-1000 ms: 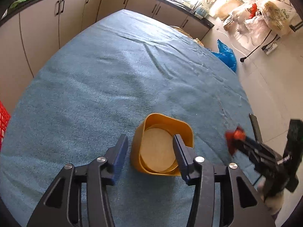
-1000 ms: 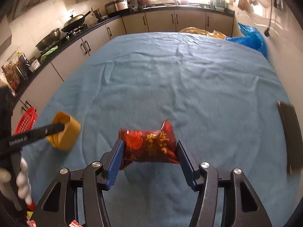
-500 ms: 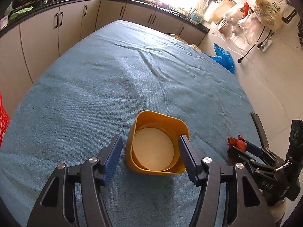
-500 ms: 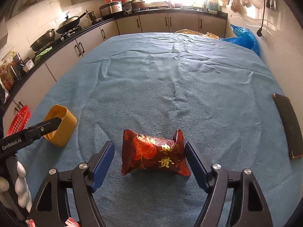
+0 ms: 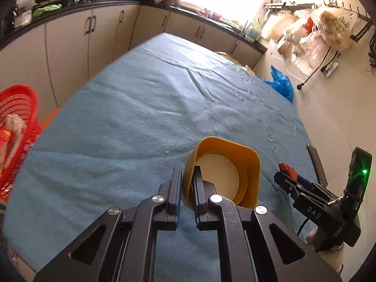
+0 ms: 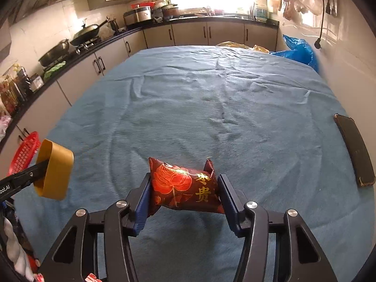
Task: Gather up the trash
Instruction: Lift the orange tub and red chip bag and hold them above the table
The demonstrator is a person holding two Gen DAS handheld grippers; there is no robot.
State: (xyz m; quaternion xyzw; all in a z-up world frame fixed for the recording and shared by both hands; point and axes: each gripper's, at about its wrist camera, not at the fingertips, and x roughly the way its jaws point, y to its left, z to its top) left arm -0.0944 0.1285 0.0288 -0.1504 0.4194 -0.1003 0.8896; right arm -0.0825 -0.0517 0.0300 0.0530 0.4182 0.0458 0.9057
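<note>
Right wrist: red packet (image 6: 185,188) clamped between right gripper (image 6: 184,197) fingers

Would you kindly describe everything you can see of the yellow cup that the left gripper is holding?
The yellow cup is a mustard-coloured tub of what looks like thin plastic, with a rounded-square rim and a pale round bottom visible inside. It looks empty. It is tipped on its side, mouth toward the left wrist camera. The left gripper pinches one wall, one finger inside and one outside. From the right wrist view it appears lifted off the blue cloth, with only the gripper seen touching it.
</note>
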